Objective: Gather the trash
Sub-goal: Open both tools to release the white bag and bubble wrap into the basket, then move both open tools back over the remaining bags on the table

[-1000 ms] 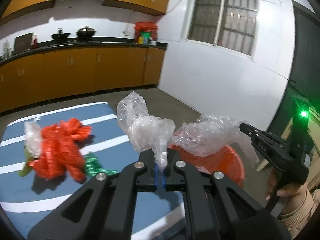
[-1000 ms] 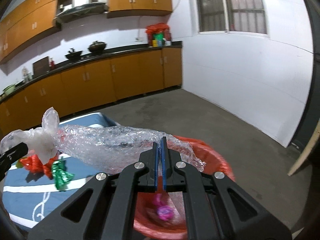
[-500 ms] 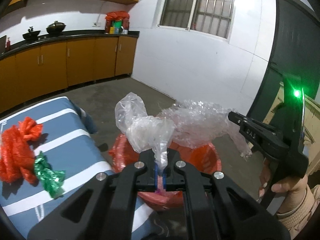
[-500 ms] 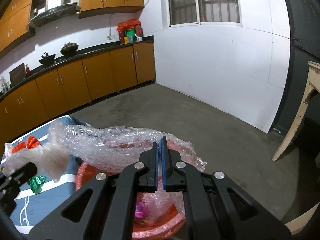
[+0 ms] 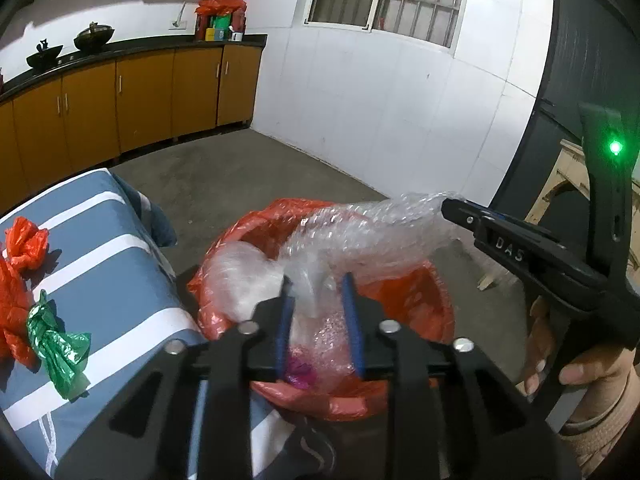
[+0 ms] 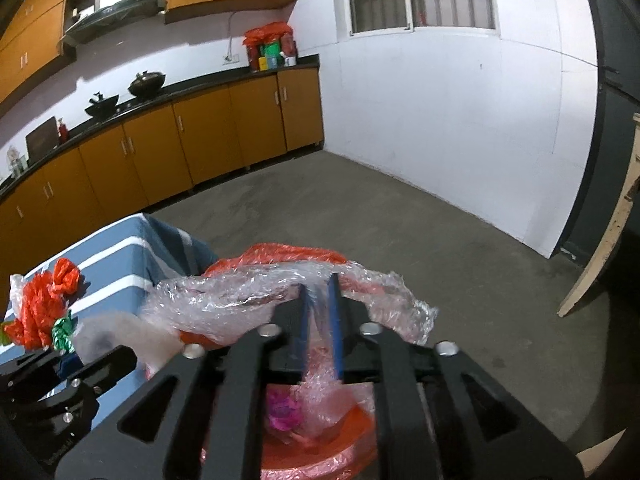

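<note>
Reading "DAS" along its side, the right gripper [image 5: 450, 206] had just been opening around bubble wrap [image 5: 372, 236]; the left gripper [image 5: 318, 312] likewise, over the red-lined bin [image 5: 404, 300].

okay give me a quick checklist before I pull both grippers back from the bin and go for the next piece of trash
1. Left gripper let go: ok. Its jaws have just been opening, and the clear plastic bag lies loose in the red-lined bin.
2. Right gripper let go: cannot tell. Its jaws have just been opening, but the bubble wrap still runs between its pads.
3. Bubble wrap fully in the bin: not ok. It drapes across the rim.
4. Bin upright beside the striped table: ok.
5. Trash left on the table: ok. The red plastic bag and green wrapper both await pickup.
</note>
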`<state>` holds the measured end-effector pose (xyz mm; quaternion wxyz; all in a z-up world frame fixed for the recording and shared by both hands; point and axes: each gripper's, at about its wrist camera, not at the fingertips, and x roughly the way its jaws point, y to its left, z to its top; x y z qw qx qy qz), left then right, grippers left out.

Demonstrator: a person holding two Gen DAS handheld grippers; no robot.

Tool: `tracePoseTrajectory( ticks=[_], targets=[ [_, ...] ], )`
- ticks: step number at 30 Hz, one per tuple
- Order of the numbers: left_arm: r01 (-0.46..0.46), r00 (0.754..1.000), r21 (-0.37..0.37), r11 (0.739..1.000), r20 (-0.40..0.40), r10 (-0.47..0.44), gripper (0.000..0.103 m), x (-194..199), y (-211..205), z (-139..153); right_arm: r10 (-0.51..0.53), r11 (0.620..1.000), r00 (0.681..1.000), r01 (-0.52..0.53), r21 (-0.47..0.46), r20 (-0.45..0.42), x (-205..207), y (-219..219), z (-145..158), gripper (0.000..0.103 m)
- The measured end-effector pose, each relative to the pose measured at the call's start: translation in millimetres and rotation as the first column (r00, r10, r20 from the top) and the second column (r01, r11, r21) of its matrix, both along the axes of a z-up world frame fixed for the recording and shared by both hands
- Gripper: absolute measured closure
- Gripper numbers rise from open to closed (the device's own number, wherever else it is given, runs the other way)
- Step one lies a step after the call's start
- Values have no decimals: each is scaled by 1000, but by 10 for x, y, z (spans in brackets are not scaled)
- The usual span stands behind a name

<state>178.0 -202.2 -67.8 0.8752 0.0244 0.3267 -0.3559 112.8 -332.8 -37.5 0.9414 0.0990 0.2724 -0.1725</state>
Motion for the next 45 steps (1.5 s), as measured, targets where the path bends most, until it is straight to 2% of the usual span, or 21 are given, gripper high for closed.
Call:
tracePoseTrajectory(
  ticks=[2,12,21,24,28,31,37,38,40,43,45],
  targets=[
    [-12,1000,1,1000,-6,12,71,24,41,-19,1,1000,1000,-1,4,2,-23,-5,-20,61],
    [-99,995,-30,995,-27,98,66,130,343,13,12,1000,1000,-12,-7,0,-46,37,15,60],
    [-173,984,-31,984,22,174,60,65,606,137,37,999,999,-37,-25,16,-32,159,96,60],
    [-213,976,-29,977,40,214,55,38,752,170,58,998,998,-57,-40,19,-17,254,114,60],
    [-294,953,-27,955,68,295,49,8,1064,228,120,992,993,-119,-30,21,49,464,111,60],
    [-376,921,-18,926,98,376,42,-18,1372,267,177,984,984,-176,-26,19,128,677,93,60],
    [-558,821,4,830,149,551,32,-93,2065,284,304,953,953,-304,-15,5,358,1217,19,60],
    [-593,796,6,805,154,585,30,-110,2225,277,330,944,944,-330,-11,2,406,1337,0,60],
    [-636,763,6,772,158,627,28,-138,2419,269,367,930,930,-367,-4,-2,470,1517,-29,60],
    [-711,694,0,703,156,703,27,-181,2795,235,425,905,905,-425,4,-9,582,1808,-81,60],
    [-745,660,-3,668,148,737,26,-188,2990,210,457,890,889,-457,7,-15,654,1983,-120,60]
  ],
)
